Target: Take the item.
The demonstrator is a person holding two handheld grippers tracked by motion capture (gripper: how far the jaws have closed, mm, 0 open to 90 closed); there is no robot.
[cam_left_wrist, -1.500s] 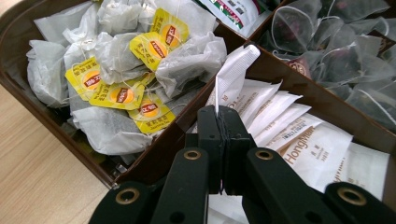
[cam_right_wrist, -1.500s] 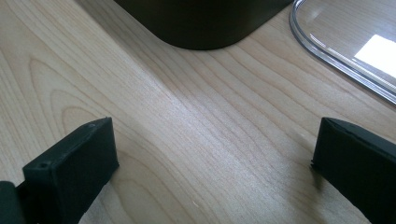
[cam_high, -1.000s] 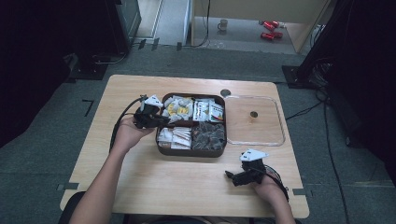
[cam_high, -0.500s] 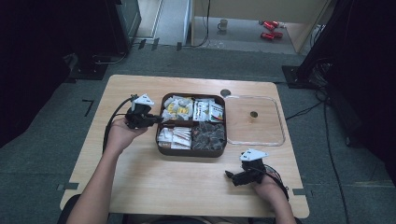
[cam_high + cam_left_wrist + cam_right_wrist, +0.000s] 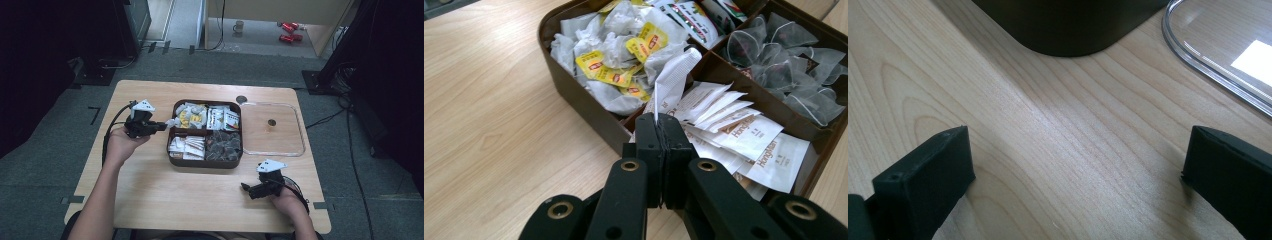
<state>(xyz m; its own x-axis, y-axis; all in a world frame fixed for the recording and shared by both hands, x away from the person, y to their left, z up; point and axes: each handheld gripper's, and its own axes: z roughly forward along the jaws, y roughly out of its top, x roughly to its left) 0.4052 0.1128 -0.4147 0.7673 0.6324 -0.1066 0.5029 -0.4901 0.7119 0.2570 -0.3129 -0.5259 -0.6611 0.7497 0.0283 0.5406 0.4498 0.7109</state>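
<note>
A brown four-compartment box (image 5: 172, 161) (image 5: 574, 95) of tea bags and sachets sits mid-table. My left gripper (image 5: 161, 125) (image 5: 661, 122) is shut on a white paper sachet (image 5: 672, 79) (image 5: 171, 122), holding it just off the box's left side. The box holds yellow-tagged tea bags (image 5: 624, 55), white sachets (image 5: 744, 140), mesh pyramid bags (image 5: 784, 65) and printed packets (image 5: 223, 119). My right gripper (image 5: 246, 188) (image 5: 1075, 165) rests low over the table near the front right, open, with bare wood between its jaws. The box's near corner (image 5: 1073, 30) lies ahead of it.
A clear plastic lid (image 5: 272, 129) (image 5: 1218, 55) lies flat on the table to the right of the box, with a small dark knob (image 5: 271, 122) at its middle. A dark round mark (image 5: 241, 99) sits at the table's far edge. Black cables trail from both grippers.
My left gripper has pulled back leftward from the box's left edge, carrying the white sachet with it. The right gripper has stayed put.
</note>
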